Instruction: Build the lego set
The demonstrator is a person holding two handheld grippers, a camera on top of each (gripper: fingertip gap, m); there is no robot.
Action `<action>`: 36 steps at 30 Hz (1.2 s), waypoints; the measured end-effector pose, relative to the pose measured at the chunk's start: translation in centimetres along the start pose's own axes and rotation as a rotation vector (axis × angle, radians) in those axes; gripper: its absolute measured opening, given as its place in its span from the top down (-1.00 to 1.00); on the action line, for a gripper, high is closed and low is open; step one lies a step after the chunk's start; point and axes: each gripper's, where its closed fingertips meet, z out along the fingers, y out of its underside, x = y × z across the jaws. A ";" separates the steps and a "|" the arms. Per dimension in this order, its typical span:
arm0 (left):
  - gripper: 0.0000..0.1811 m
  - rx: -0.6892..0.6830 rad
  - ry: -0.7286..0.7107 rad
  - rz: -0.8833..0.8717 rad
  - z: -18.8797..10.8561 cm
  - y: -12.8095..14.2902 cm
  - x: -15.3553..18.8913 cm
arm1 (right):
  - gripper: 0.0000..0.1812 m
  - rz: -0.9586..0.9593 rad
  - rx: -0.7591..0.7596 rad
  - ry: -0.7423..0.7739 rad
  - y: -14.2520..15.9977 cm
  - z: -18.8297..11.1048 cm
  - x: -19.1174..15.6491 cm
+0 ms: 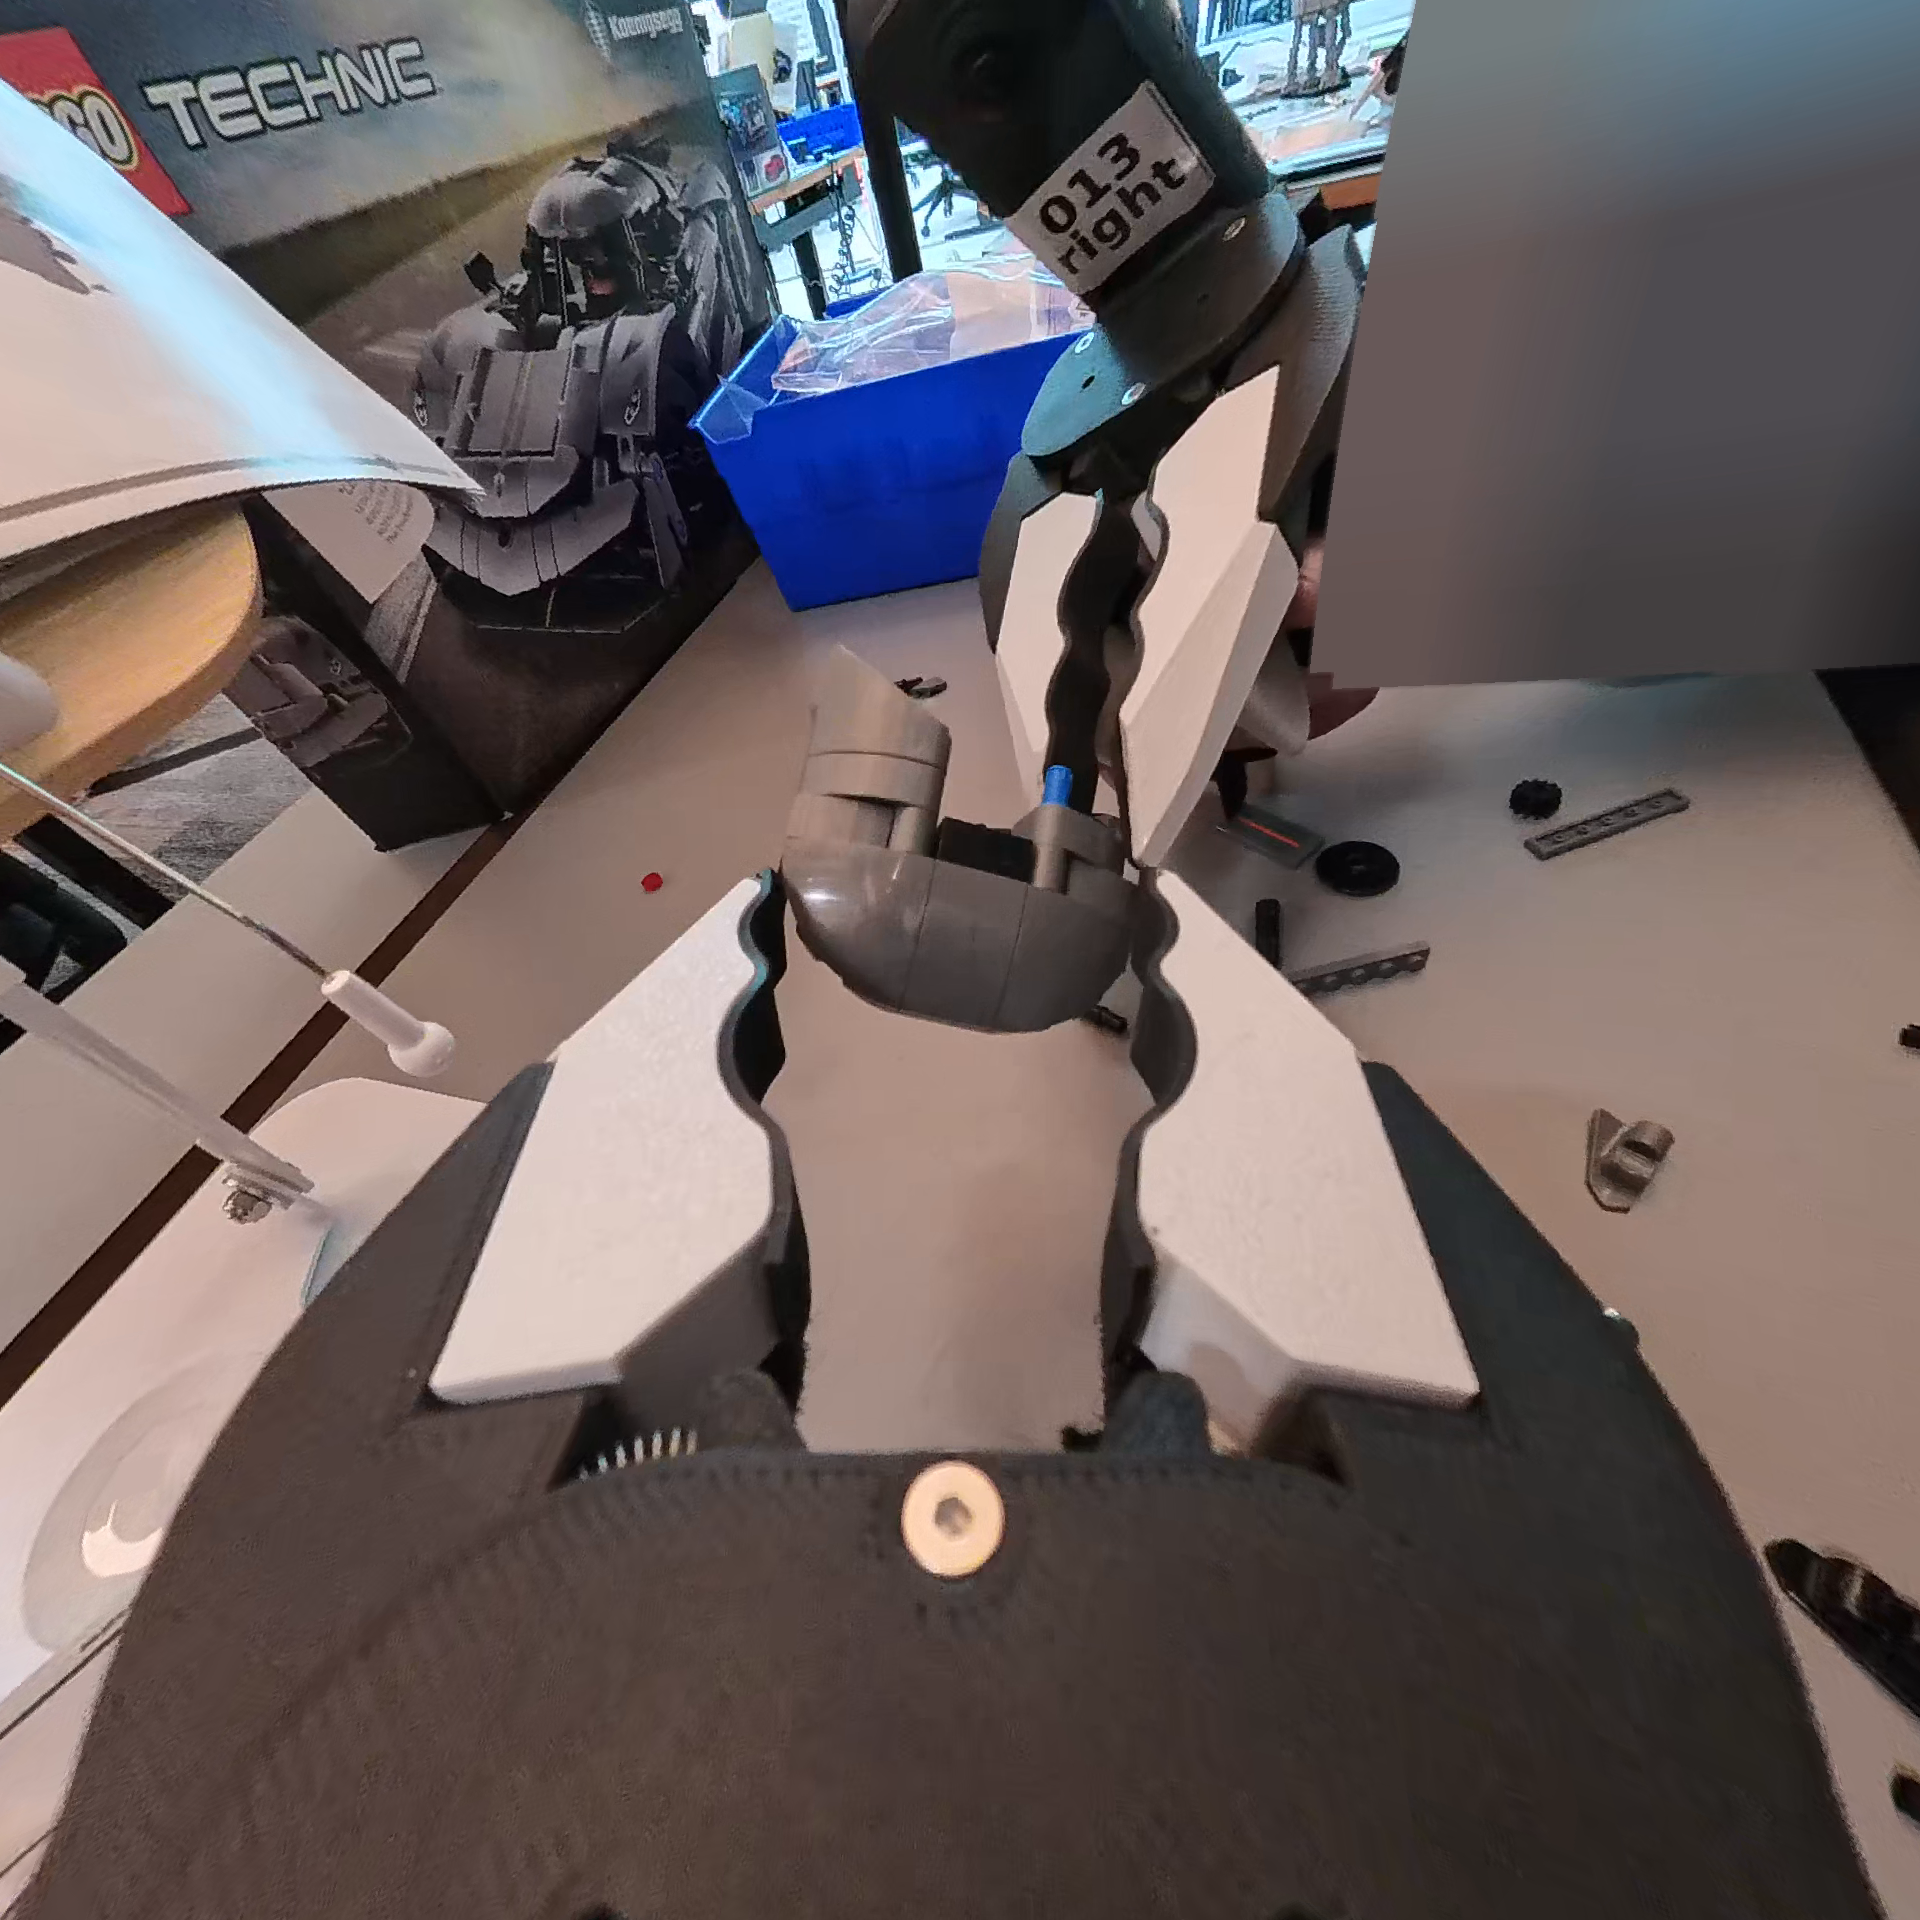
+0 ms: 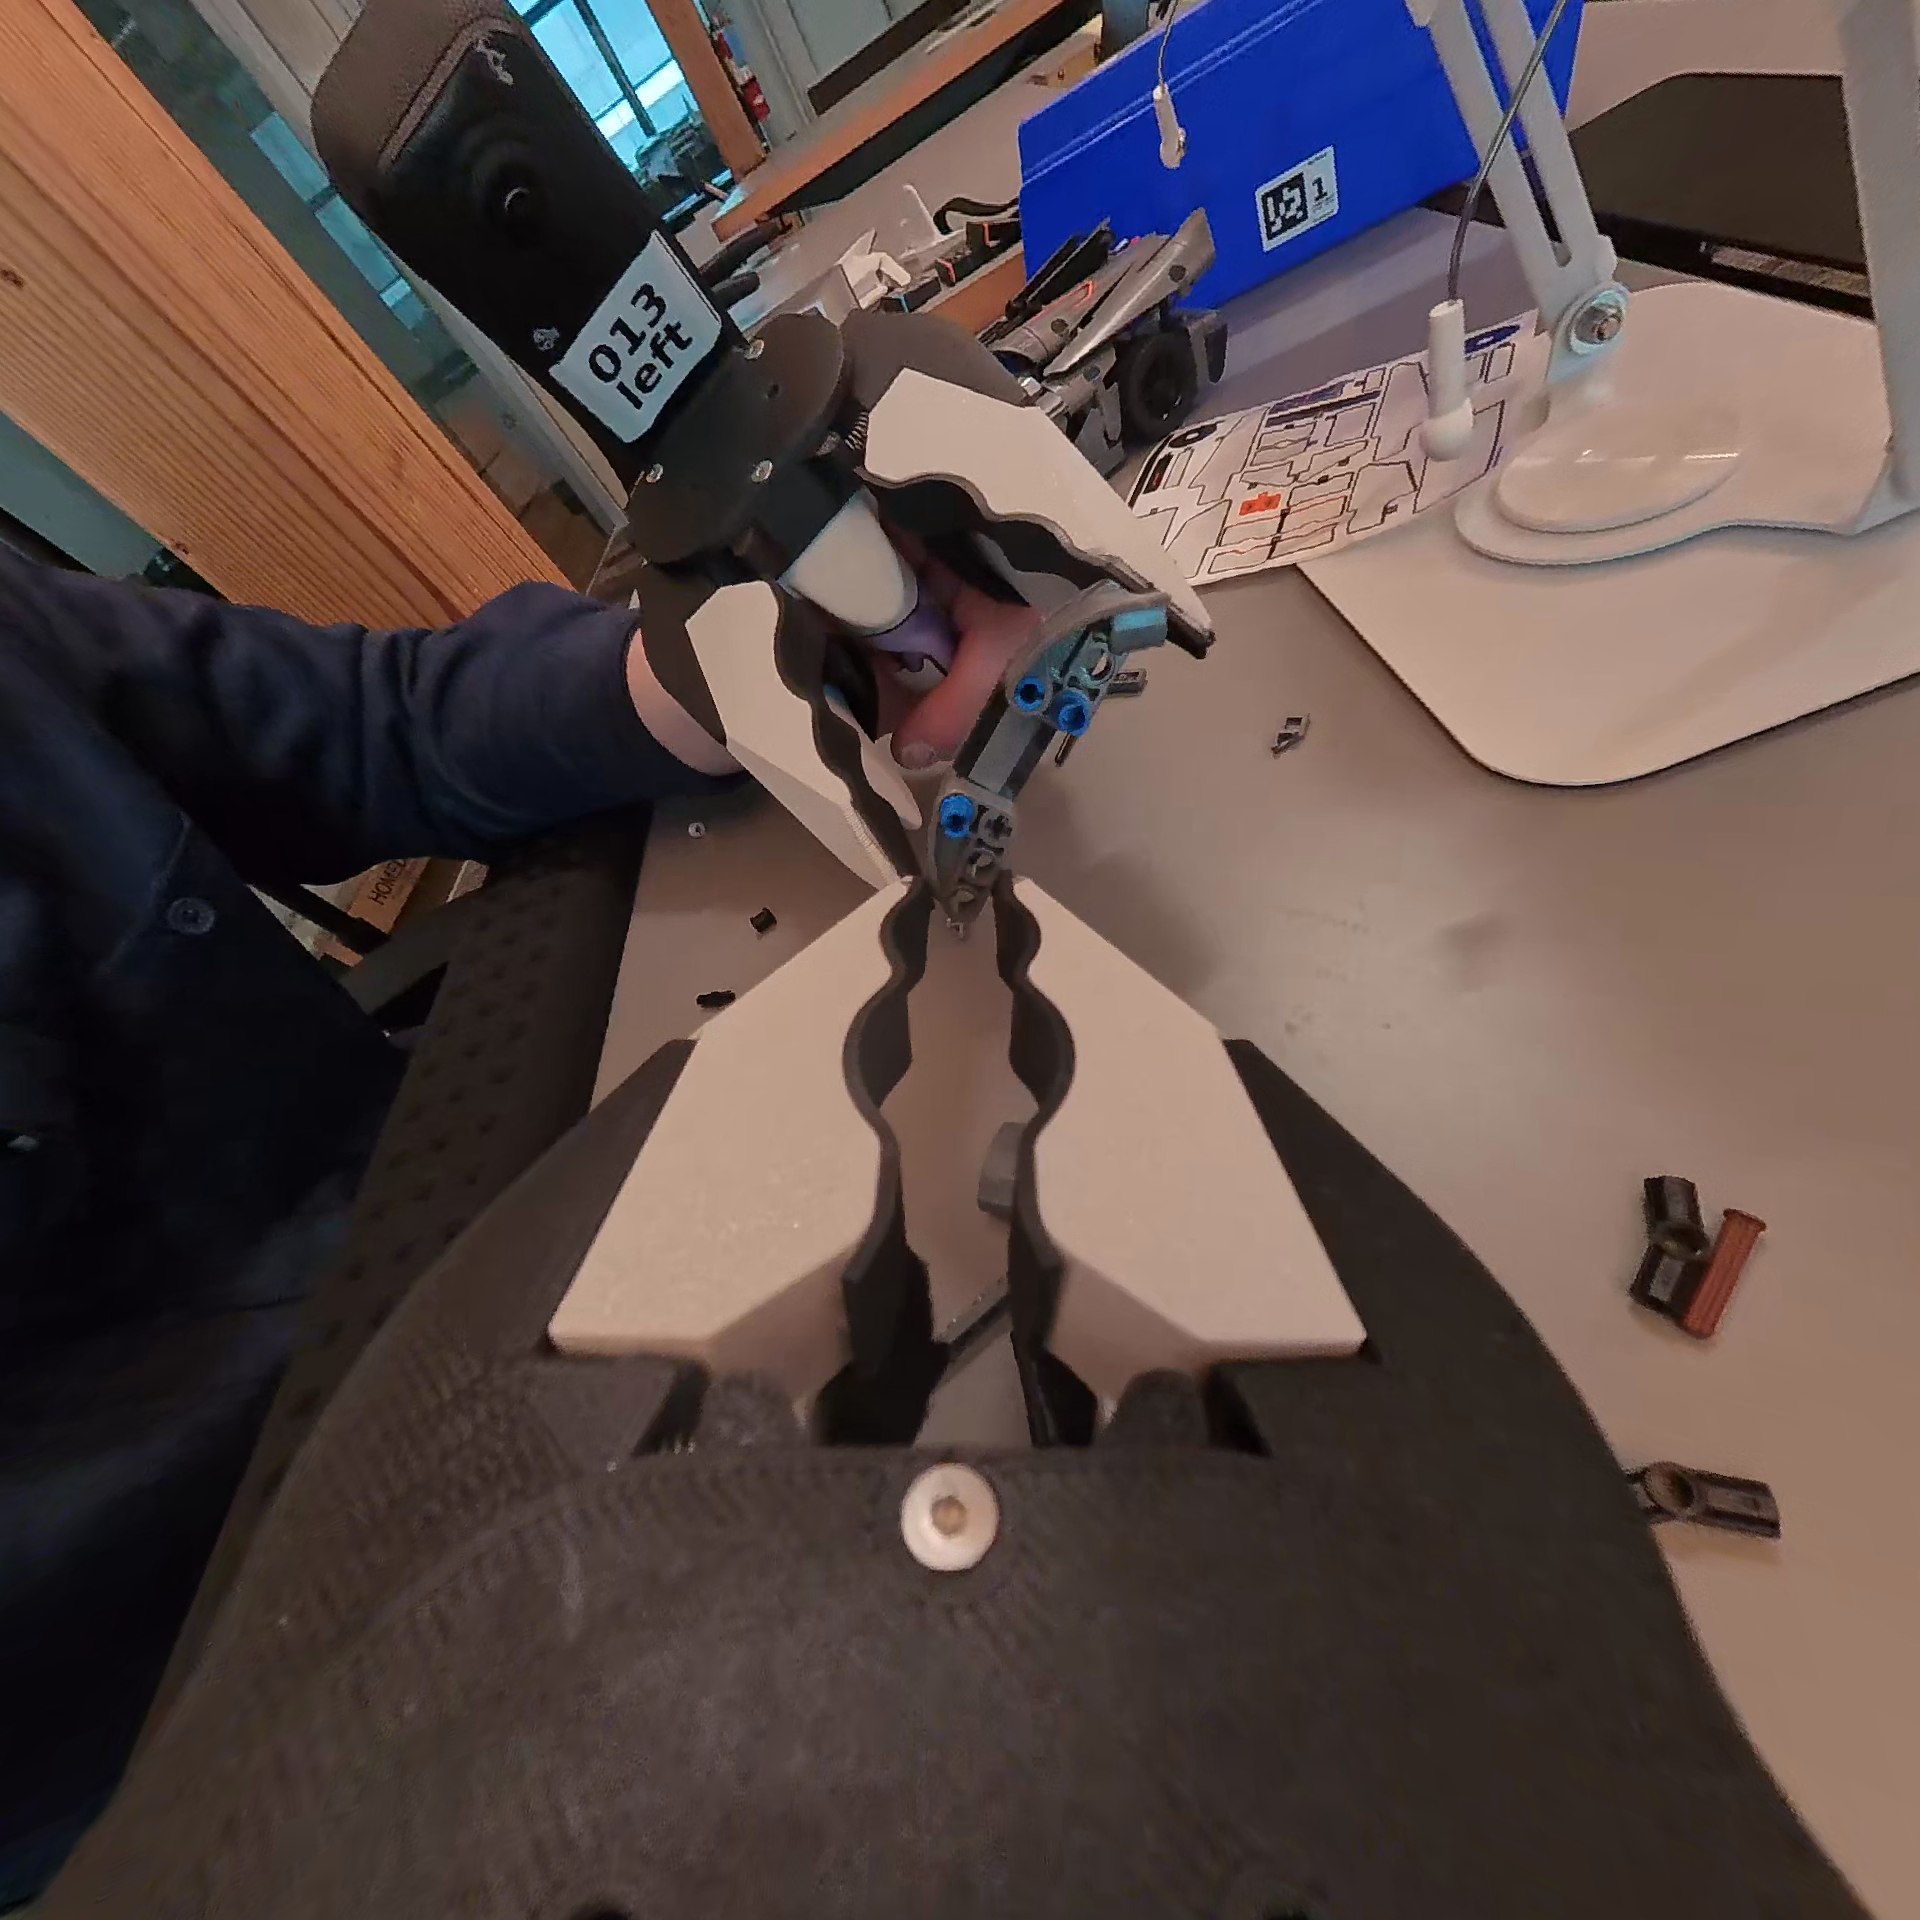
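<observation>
Both my tongs meet on one grey lego piece held up off the table.

My left tongs (image 1: 961, 894) pinch the rounded grey lego piece (image 1: 956, 935) between their tips. My right tongs (image 2: 961, 899), coming in at 12 o'clock in the left wrist view, are drawn close, tips on the narrow end of the same piece (image 2: 977, 842) near its blue pins (image 2: 1044, 696); whether they truly grip it I cannot tell. A hand (image 2: 935, 675) in a dark sleeve holds the left tongs. On the pale table (image 1: 1558, 1351), loose dark parts (image 1: 1356, 868) lie at 3 o'clock of the piece, and a grey bracket (image 1: 1623, 1155) at 4. A blue bin (image 1: 883, 478) with clear bags stands at 12, a set box (image 1: 499, 416) at 10, and a white lamp stand (image 2: 1600, 488) on a sticker sheet (image 2: 1340, 457) at 2 in the right view.
</observation>
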 end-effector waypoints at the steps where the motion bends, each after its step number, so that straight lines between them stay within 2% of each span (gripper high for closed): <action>1: 0.28 0.002 -0.001 -0.006 0.0 0.0 0.0 | 0.88 0.005 0.004 0.000 0.0 0.0 0.1; 9: 0.28 0.002 -0.003 -0.028 0.1 0.1 -0.1 | 0.78 0.031 0.015 0.006 -0.1 0.0 0.4; 16: 0.28 -0.009 -0.020 0.001 0.2 0.1 -0.2 | 0.88 0.010 0.018 0.022 -0.3 0.1 0.5; 31: 0.28 -0.059 -0.103 0.146 0.1 0.1 -0.4 | 0.88 0.102 0.013 -0.008 0.0 0.1 0.5; 36: 0.28 -0.060 -0.103 0.104 0.2 0.3 -0.8 | 0.86 0.120 0.041 0.033 -0.2 -0.3 1.5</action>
